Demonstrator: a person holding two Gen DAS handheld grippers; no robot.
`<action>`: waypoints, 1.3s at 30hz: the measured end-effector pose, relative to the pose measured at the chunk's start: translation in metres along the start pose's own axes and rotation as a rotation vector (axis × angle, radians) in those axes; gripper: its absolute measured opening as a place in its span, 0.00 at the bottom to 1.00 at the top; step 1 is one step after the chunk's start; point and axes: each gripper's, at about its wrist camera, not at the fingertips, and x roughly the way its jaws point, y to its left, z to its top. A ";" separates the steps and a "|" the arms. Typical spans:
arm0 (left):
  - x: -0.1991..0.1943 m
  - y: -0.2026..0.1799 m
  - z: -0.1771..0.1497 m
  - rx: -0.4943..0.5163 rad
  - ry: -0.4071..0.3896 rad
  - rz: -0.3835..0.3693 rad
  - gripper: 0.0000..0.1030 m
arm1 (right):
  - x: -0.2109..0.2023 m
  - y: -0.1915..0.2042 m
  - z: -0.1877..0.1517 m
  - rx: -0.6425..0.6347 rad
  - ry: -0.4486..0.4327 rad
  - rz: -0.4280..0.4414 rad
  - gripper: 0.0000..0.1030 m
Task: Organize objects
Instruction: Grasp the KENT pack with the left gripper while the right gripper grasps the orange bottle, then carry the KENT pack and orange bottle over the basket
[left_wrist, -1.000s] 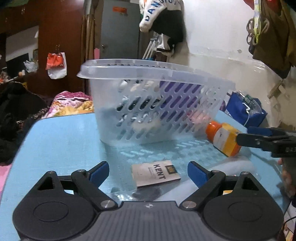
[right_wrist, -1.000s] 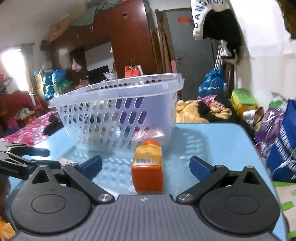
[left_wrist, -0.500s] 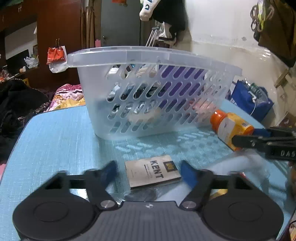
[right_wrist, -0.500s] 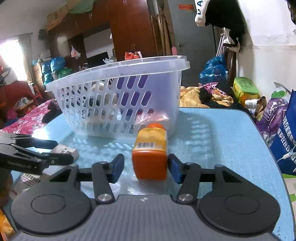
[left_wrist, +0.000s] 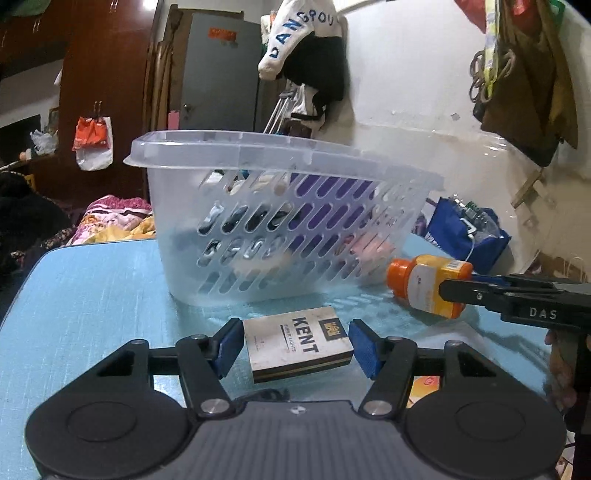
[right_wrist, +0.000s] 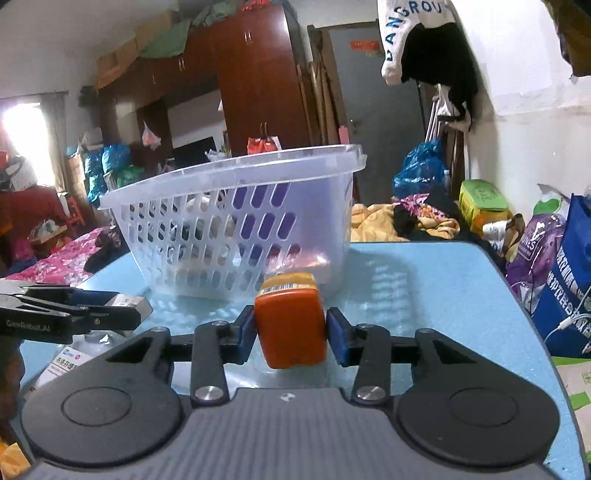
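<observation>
On the blue surface (left_wrist: 92, 295), in front of the slotted plastic basket (left_wrist: 280, 221), the left gripper (left_wrist: 295, 345) pinches the Kent cigarette pack (left_wrist: 297, 341) and the right gripper (right_wrist: 290, 330) clamps the orange bottle (right_wrist: 290, 317). Both should lift straight up, clear the basket rim, then release low inside, one after the other.

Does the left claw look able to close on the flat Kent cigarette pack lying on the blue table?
Probably yes. The left claw already straddles the Kent cigarette pack, one blue pad on each side, with nothing between them; the pads look close but perhaps not yet pressing.
</observation>
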 end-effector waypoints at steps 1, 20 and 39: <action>-0.001 0.000 0.000 0.002 -0.007 -0.001 0.64 | -0.001 -0.001 0.000 0.003 -0.010 -0.001 0.43; -0.026 0.001 0.000 -0.004 -0.149 -0.022 0.64 | -0.024 0.008 0.012 0.002 -0.084 0.043 0.42; -0.075 -0.016 0.105 0.040 -0.286 -0.010 0.64 | -0.061 0.047 0.123 -0.068 -0.212 0.078 0.42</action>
